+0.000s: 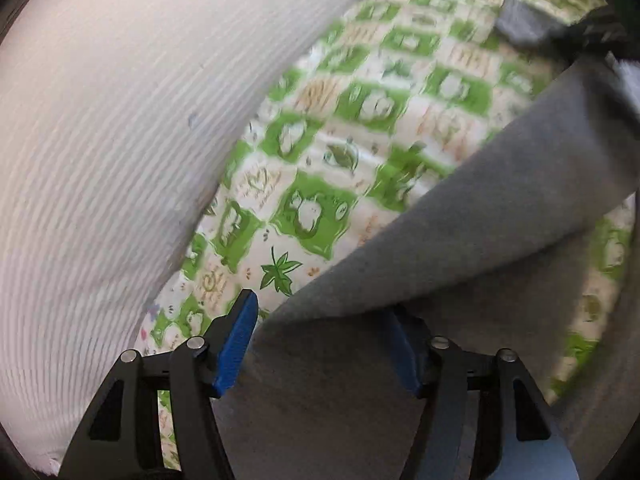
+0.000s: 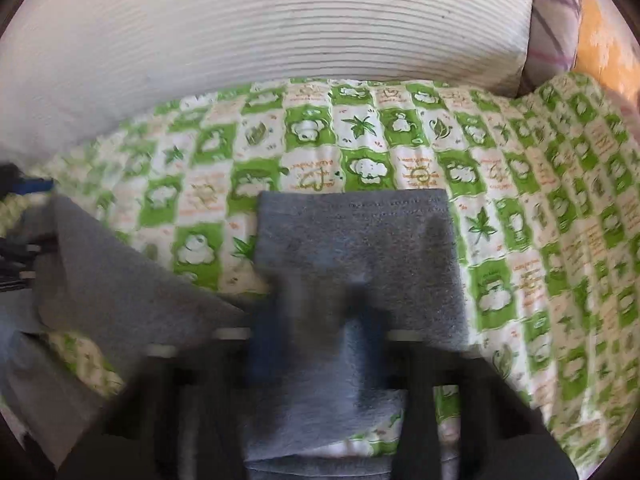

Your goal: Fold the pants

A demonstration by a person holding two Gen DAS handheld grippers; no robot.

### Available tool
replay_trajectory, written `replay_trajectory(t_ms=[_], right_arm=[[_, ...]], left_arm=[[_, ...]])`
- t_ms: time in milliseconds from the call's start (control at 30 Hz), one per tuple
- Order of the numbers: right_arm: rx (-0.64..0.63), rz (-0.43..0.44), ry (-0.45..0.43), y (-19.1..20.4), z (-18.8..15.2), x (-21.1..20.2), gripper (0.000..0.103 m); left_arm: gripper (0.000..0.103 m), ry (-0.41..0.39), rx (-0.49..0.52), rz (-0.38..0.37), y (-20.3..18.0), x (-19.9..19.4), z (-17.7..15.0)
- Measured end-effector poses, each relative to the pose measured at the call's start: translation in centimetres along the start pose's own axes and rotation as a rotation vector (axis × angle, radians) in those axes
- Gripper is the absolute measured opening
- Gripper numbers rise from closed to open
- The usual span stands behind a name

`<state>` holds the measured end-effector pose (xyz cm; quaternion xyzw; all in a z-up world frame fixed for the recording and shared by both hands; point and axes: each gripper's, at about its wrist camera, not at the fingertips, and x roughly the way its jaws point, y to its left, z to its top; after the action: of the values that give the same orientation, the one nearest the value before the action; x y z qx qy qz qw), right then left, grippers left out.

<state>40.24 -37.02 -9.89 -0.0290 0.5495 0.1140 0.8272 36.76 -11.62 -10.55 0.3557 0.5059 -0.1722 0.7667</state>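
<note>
No legible writing from here; sheet (image 1: pixel 320 208) print too blurred. My left gripper (image 1: pixel 324 344): jaws spread wide, grey pants (image 1: pixel 460 240) draped between them, touching the right finger. Pillow (image 1: pixel 120 120) far left. My right gripper (image 2: pixel 320 320) is motion-blurred, can't tell its state; pants leg lies across it, hem far side.

a green and white checked bedsheet (image 2: pixel 520 208) printed with leaves, cartoon animals and small orange lettering covers the bed across the middle of the right wrist view, running down toward 4 o'clock. a white ribbed pillow (image 2: pixel 280 24) lies along its far edge from 9 to 1 o'clock. at 2 o'clock, just beside the pillow's end, sit a pale cloth with purple stripes (image 2: pixel 554 20) and something orange (image 2: pixel 604 48), too blurred to name.
</note>
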Motion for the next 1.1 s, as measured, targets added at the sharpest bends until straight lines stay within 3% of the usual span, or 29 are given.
replay_trajectory(t_ms=[33, 67, 133, 167, 300, 433, 567, 667, 767, 1100], right_arm=[[0.022, 0.001, -0.021, -0.3, -0.1, -0.6, 0.013], [0.032, 0.008, -0.042, -0.5, -0.1, -1.1, 0.012], [0.062, 0.027, -0.088, -1.2, -0.2, -2.4, 0.011], [0.076, 0.037, -0.106, -1.4, -0.2, -3.1, 0.011], [0.168, 0.073, -0.191, -3.6, -0.5, -6.3, 0.011], [0.307, 0.172, -0.263, -7.0, -0.7, -8.8, 0.011], [0.409, 0.271, -0.292, -9.2, -2.8, -10.1, 0.011], [0.442, 0.292, -0.278, -10.3, -5.4, -10.8, 0.011], [0.485, 0.298, -0.243, -12.2, -8.1, -11.0, 0.011], [0.608, 0.331, -0.236, -14.8, -15.1, -12.1, 0.011]], left_arm=[[0.055, -0.006, -0.008, -0.021, 0.1, 0.1, 0.0], [0.035, -0.007, -0.012, -0.045, 0.0, -0.1, 0.0], [0.014, -0.012, -0.011, -0.015, -0.4, -0.6, -0.1], [0.01, -0.013, -0.006, 0.003, -0.6, -1.0, -0.3], [0.008, -0.053, -0.043, -0.004, -1.4, -4.1, -2.1], [0.007, -0.105, -0.128, -0.038, -2.4, -8.9, -4.9], [0.005, -0.157, -0.201, -0.075, -4.7, -13.3, -8.8], [0.004, -0.177, -0.238, -0.107, -7.1, -15.7, -11.6], [0.004, -0.179, -0.269, -0.152, -8.8, -15.8, -12.9], [0.004, -0.148, -0.391, -0.147, -13.8, -15.2, -17.0]])
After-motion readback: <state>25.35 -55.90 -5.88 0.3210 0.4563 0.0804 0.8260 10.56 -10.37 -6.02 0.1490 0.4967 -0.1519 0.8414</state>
